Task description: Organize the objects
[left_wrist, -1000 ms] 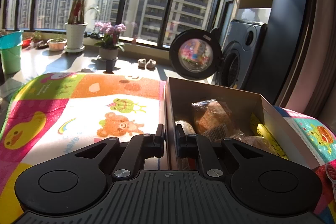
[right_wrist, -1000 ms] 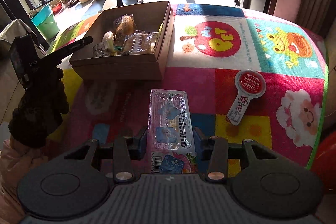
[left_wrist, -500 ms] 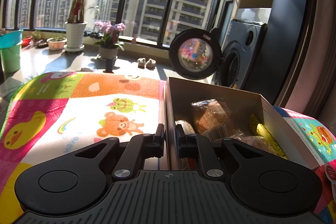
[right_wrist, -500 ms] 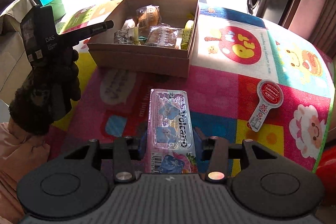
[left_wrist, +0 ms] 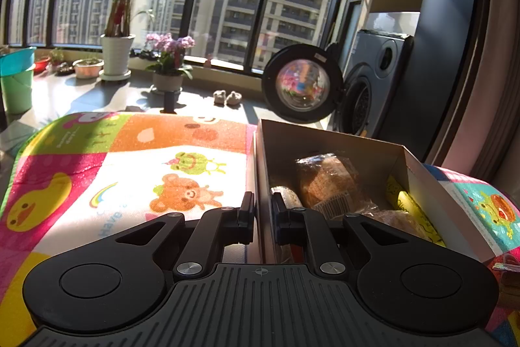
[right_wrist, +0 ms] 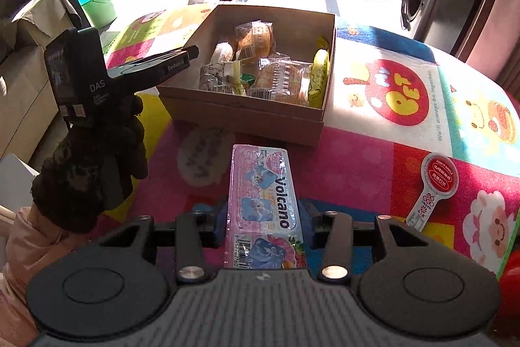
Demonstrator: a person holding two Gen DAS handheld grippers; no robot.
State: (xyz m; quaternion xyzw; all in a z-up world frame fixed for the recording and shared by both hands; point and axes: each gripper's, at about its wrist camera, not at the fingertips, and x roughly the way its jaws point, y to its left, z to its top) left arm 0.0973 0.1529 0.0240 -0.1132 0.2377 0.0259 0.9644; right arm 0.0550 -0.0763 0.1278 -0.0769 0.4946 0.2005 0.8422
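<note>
Gripping the left wall of the cardboard box [left_wrist: 328, 140], the left gripper [left_wrist: 261, 210] has its jaws narrowed on the thin card, one inside, one outside. Box contents are partly hidden: crinkly clear bread wrappers [right_wrist: 256, 38], a yellow packet [right_wrist: 320, 67], the rest hard to make out. The right gripper [right_wrist: 265, 217] holds a flat glossy pink Volcano pack [right_wrist: 263, 204] between its jaws; the near end is cut off by the gripper body. A round red tag [right_wrist: 435, 184] lies right of the jaws on the fuzzy cartoon mat [right_wrist: 390, 93].
</note>
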